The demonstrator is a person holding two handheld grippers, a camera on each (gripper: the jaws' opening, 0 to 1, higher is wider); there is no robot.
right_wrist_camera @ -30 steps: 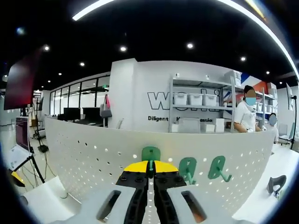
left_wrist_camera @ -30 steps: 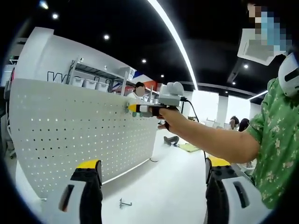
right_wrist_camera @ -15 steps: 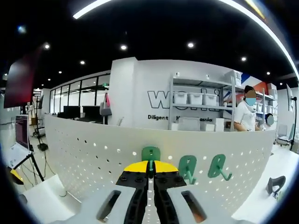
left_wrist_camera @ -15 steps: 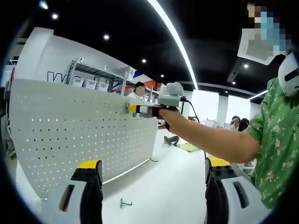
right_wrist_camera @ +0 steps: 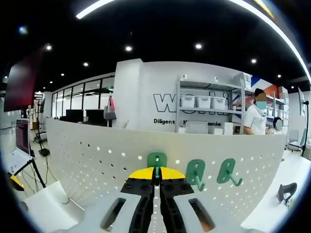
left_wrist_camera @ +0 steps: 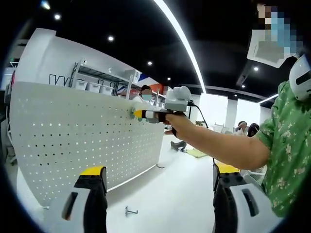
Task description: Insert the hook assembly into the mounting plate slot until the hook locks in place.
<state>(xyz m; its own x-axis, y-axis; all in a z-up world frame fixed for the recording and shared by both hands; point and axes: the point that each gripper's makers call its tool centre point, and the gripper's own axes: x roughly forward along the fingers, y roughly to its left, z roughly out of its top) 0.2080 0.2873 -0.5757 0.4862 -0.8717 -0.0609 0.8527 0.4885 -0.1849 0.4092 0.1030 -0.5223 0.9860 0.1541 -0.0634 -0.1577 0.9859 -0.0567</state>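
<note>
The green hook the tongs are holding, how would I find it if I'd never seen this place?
Look for the big white pegboard full of little holes. Three green hooks sit in a row near its top edge. The held hook is the leftmost, pinched between the shut yellow-tipped right tongs; the two other hooks to its right hang free with nothing touching them.

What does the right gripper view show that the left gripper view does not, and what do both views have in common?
Right gripper view: three green hooks on the board. The right gripper is shut on the left hook; two more hooks hang beside it.

Left gripper view: the open left gripper, a metal hook lying on the white table, and the person's arm.

Both: the white pegboard and the shelf of bins.
</note>
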